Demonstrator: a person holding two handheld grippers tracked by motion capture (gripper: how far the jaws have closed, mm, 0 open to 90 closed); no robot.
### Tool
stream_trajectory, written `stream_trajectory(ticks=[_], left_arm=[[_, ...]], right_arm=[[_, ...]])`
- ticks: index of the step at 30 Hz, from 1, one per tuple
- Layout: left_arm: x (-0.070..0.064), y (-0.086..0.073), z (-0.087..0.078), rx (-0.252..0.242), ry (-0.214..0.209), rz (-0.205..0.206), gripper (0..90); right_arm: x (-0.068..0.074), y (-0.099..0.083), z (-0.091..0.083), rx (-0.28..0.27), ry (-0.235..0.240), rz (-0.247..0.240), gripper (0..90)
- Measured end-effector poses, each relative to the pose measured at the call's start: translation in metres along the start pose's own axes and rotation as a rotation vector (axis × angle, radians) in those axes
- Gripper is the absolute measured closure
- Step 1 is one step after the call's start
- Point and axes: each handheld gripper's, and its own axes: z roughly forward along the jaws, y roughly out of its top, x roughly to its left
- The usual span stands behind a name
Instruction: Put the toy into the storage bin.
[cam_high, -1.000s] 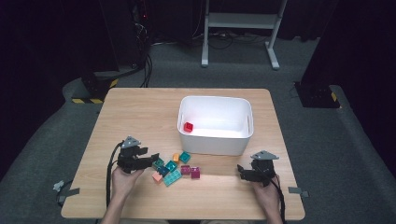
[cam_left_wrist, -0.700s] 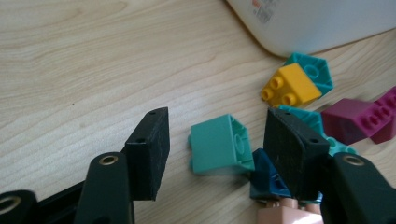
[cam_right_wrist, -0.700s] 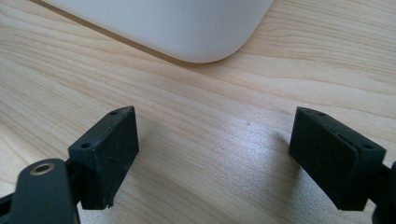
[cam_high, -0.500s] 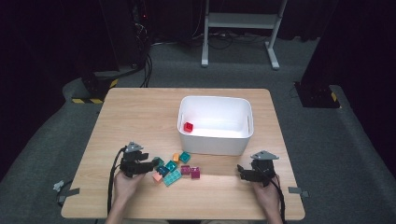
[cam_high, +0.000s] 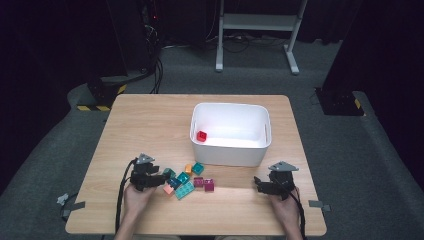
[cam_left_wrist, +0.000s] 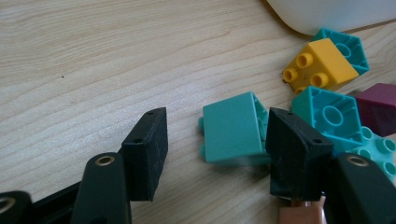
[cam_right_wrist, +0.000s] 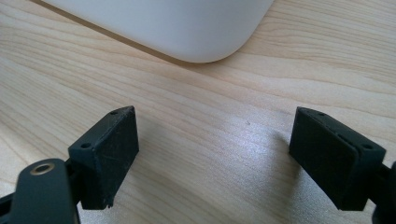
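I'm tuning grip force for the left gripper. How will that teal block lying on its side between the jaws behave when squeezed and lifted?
The teal block looks like hollow moulded plastic, so probably stiff and light. Its smooth flat faces suit the left gripper's flat pads, though they may slip under a weak squeeze. One jaw is near or touching it while the other stands well clear, so closing will likely slide it across the table first.

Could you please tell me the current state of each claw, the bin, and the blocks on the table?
Left claw: open, jaws either side of a teal block lying on its side, not yet closed on it.
Right claw: open, holding nothing, over bare table.
White bin: upright, uncovered, one red block inside.
Yellow block: studs up, loose on the table beside the other blocks.
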Motion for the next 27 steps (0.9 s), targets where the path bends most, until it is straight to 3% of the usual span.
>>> stream_trajectory(ticks=[14, 22, 27], left_arm=[[-0.001, 0.004, 0.011, 0.002, 0.062, 0.035, 39.7], [0.000, 0.004, 0.013, -0.022, 0.055, 0.028, 45.6], [0.001, 0.005, 0.014, -0.035, 0.034, 0.021, 54.0]], right_arm=[[0.000, 0.000, 0.000, 0.000, 0.000, 0.000, 15.5], [0.000, 0.000, 0.000, 0.000, 0.000, 0.000, 15.5], [0.000, 0.000, 0.000, 0.000, 0.000, 0.000, 15.5]])
